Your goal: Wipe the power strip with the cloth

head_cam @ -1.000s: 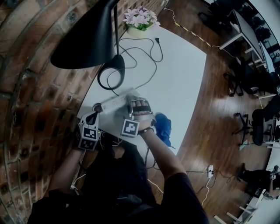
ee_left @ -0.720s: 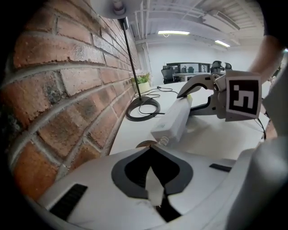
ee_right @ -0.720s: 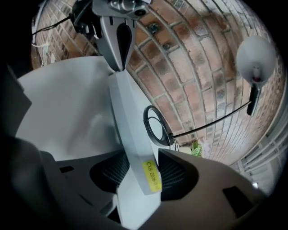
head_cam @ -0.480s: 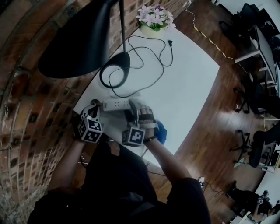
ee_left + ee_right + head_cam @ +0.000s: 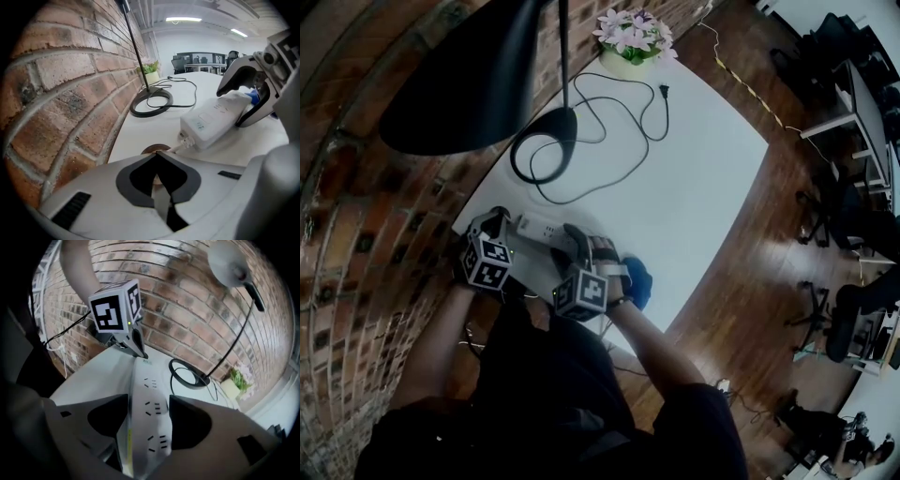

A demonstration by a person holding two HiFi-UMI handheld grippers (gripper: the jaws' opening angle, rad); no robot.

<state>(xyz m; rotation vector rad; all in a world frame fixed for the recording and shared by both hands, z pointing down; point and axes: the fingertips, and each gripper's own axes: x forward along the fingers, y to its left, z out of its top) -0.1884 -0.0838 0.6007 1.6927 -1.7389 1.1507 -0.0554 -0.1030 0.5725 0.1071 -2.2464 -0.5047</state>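
one power strip (image 5: 149,380) between right gripper (image 5: 147,400) jaws just opened wide, left gripper (image 5: 157,153) closed near strip's cord end, one blue cloth (image 5: 639,281) just beside right gripper, sockets (image 5: 151,409) shown by right gripper view only

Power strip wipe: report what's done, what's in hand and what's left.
Done: nothing visible yet. The blue cloth lies on the table beside the right gripper, in neither gripper.
In hand: the right gripper straddles the power strip; its jaws have just been opening and stand wide. The left gripper is shut near the strip's cord.
Left: pick up the cloth and wipe the strip.
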